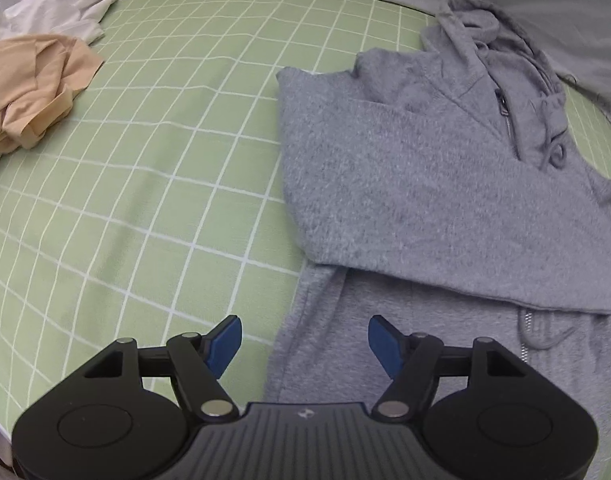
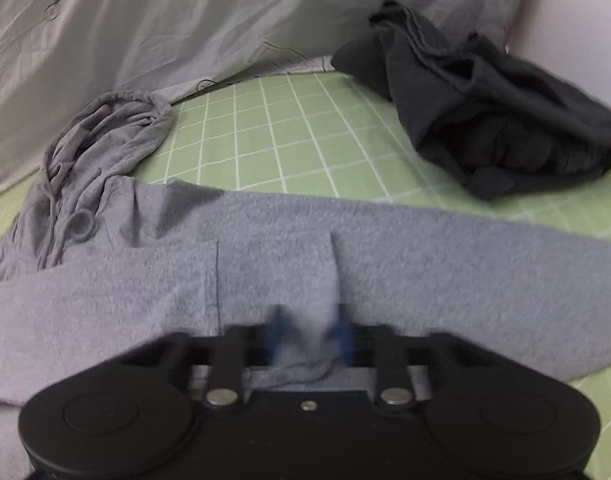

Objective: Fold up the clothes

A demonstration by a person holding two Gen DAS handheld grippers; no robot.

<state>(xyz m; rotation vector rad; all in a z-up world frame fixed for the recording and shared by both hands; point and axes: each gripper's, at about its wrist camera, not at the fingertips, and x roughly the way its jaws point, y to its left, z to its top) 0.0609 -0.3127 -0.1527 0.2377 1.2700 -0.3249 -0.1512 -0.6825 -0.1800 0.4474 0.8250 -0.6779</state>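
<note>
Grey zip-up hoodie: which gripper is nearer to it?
Right. The right gripper pinches the grey zip-up hoodie; the left gripper hovers open just above its hem.

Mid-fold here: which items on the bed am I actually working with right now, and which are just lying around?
In the job:
- grey hoodie, partly folded
- right claw, pinching a bunch of the hoodie's fabric
- left claw, open above the hoodie's lower edge

Lying about:
- beige garment, crumpled
- white garment
- black garment, heaped
- green checked sheet
</note>
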